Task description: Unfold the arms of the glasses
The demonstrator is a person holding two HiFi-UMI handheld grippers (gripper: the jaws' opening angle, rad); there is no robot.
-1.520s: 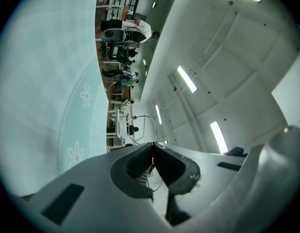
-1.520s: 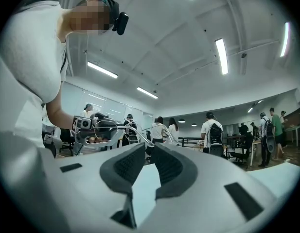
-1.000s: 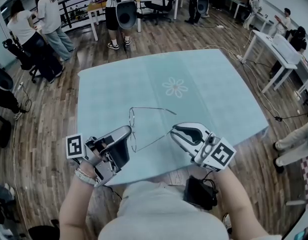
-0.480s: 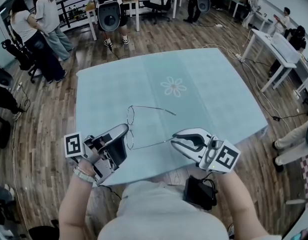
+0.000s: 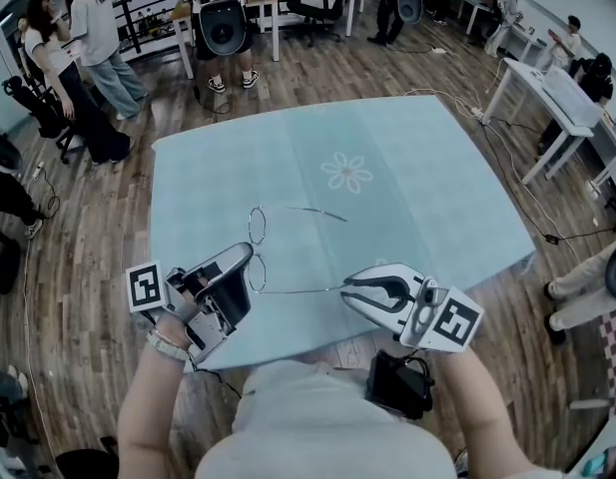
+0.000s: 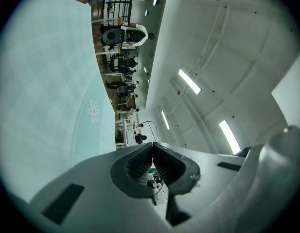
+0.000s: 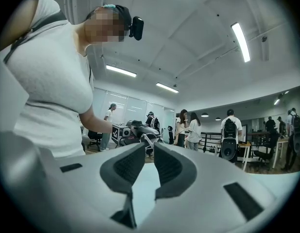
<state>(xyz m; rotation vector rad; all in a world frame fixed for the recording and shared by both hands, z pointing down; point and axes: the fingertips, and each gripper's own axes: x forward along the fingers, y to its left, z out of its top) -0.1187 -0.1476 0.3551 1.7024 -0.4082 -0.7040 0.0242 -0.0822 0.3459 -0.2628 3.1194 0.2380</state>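
Thin wire-framed glasses [image 5: 255,225] hang just above the light blue tablecloth [image 5: 417,188] near its front edge. My left gripper [image 5: 250,253] is shut on the frame between the two lenses; in the left gripper view [image 6: 152,146] the pads meet at the tips and the glasses are hidden. The near arm [image 5: 298,289] of the glasses runs rightward to my right gripper [image 5: 346,287], which is shut on its end. In the right gripper view [image 7: 149,148] the jaws stand narrowly apart and the wire is too thin to make out. The far arm [image 5: 308,211] sticks out to the right, unfolded.
A flower print [image 5: 347,173] marks the middle of the cloth. Several people [image 5: 93,38] stand on the wooden floor beyond the table's far left. White desks [image 5: 547,98] stand to the right. A black pouch [image 5: 397,382] hangs at my waist.
My right gripper has drawn toward me and a little to the right, swinging the near arm outward from the frame. The glasses and left gripper have drifted slightly left.
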